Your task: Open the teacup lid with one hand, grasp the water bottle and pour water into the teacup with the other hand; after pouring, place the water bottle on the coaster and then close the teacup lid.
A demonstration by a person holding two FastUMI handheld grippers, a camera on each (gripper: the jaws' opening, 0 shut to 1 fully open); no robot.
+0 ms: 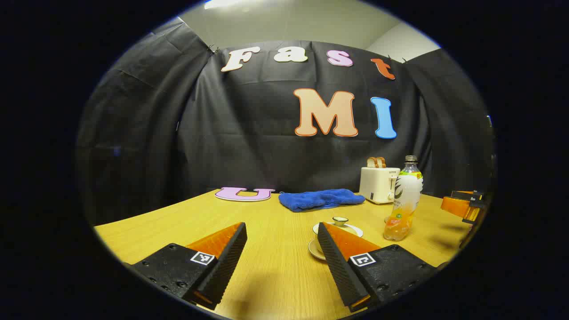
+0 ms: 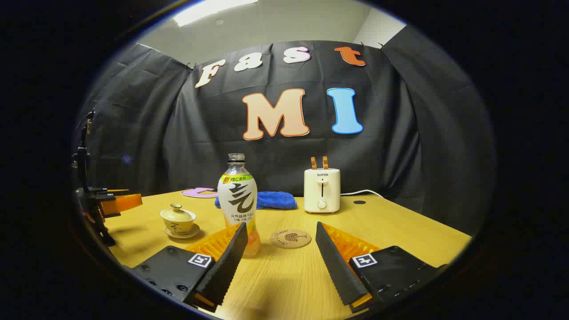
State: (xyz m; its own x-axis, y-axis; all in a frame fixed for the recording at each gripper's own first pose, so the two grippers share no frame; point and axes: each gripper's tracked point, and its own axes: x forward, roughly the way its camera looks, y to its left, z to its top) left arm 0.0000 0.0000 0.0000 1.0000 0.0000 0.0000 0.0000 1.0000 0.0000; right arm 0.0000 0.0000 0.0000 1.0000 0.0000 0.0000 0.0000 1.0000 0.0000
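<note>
You hold both hand-held grippers level above the desk (image 2: pixel 400 231), jaws spread — your left hand-held gripper (image 1: pixel 282 238) faces the lidded teacup (image 1: pixel 338 226), your right hand-held gripper (image 2: pixel 281 238) the upright water bottle (image 2: pixel 238 200) beside the coaster (image 2: pixel 290 238).

Right gripper view: water bottle (image 2: pixel 238 202) stands upright on the table (image 2: pixel 413 235), no cap on its neck. Teacup (image 2: pixel 178 218), lid on, sits on its saucer (image 2: pixel 181 232) left of the bottle, apart from it. Coaster (image 2: pixel 290 238) lies flat just right of the bottle's base. Behind: folded towel (image 2: pixel 271 200) behind the bottle, toaster (image 2: pixel 322 190) to the towel's right, near the back wall.

Left gripper view: teacup (image 1: pixel 339 221) left of bottle (image 1: pixel 404 202); toaster (image 1: pixel 378 184) behind both.
</note>
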